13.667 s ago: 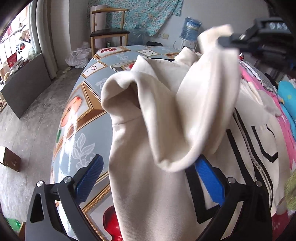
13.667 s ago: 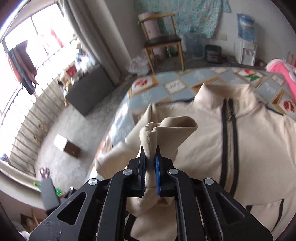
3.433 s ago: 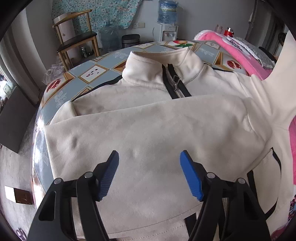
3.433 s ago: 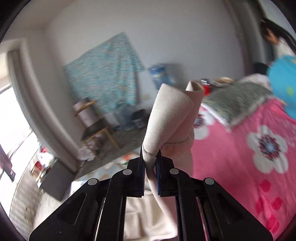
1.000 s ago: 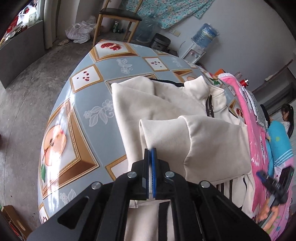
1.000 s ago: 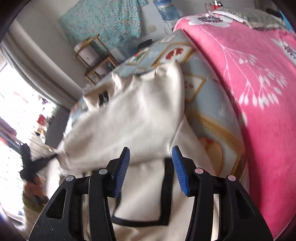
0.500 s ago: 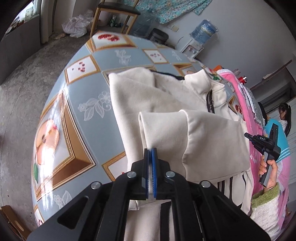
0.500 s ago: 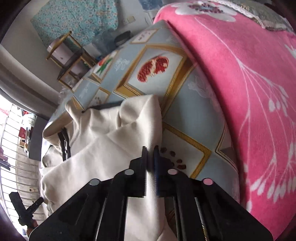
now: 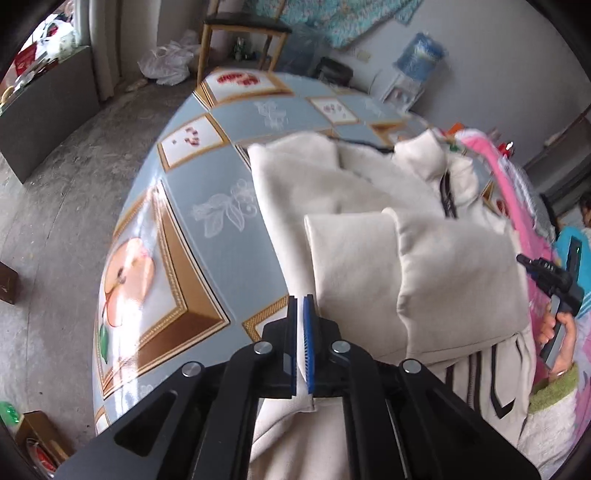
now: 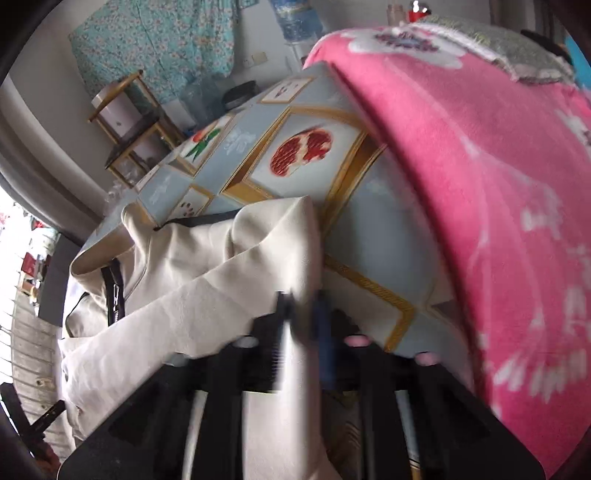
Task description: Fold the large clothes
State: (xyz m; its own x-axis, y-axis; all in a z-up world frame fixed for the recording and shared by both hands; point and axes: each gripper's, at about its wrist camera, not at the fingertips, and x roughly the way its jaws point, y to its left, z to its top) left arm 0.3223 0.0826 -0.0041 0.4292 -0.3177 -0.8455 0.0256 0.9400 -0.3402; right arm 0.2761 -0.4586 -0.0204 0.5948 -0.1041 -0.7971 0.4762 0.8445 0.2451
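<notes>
A cream zip jacket with black trim lies on the patterned table, both sleeves folded across its front. My left gripper is shut on the left folded edge of the jacket, low over the table. In the right wrist view the jacket spreads to the left, and my right gripper is blurred at its right shoulder edge. Its jaws are opening, with a fold of cream cloth still between them. From the left wrist view, the right gripper shows at the far right in a person's hand.
A pink flowered blanket covers the table's right side close to the right gripper. A wooden chair and a water dispenser stand beyond the table. Grey floor drops away left of the table edge.
The right gripper swung from over the folded sleeve to the jacket's right shoulder edge, shut on it half a second ago, and now its jaws part. The left gripper stayed shut on its fold.
</notes>
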